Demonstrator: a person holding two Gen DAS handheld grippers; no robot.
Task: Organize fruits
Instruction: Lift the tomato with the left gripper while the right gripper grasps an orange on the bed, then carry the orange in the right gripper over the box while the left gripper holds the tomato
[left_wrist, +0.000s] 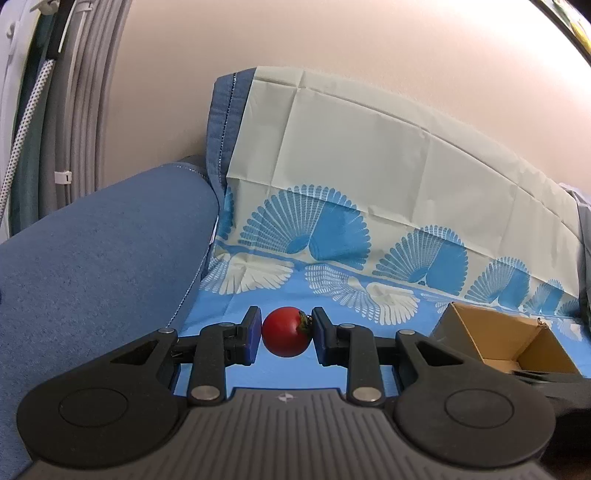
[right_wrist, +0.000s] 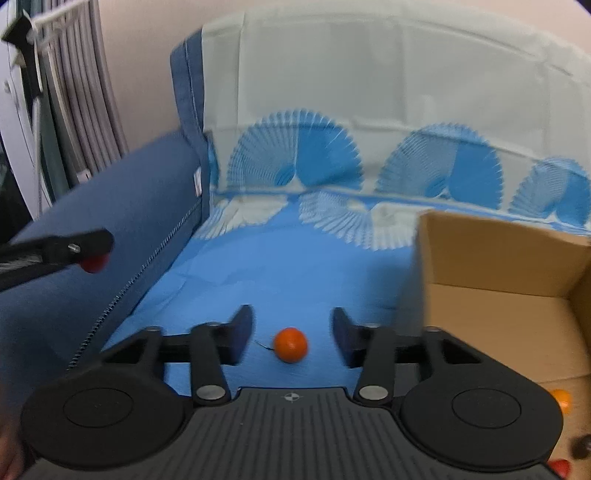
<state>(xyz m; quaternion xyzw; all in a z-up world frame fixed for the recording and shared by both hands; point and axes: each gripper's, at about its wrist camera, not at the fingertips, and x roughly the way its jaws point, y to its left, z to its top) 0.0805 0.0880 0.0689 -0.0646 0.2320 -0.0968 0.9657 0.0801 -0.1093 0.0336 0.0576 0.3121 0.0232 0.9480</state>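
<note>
My left gripper (left_wrist: 286, 334) is clamped on the red tomato (left_wrist: 284, 332), while my right gripper (right_wrist: 291, 332) has its jaws apart, the orange fruit (right_wrist: 290, 344) on the blue cloth (right_wrist: 295, 266) dead centre between them, box (right_wrist: 498, 295) just right.

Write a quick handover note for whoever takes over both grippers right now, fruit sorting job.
Left gripper: shut on the red tomato, held up off the blue cloth.
Right gripper: open, empty, jaws either side of the orange fruit lying on the cloth, not touching it.
Cardboard box: open, to the right; a few small fruits show at its near corner, partly hidden.
Done: some fruit seems boxed already.
Left: drop the tomato in the box, then likely close on the orange fruit and box it too.
</note>
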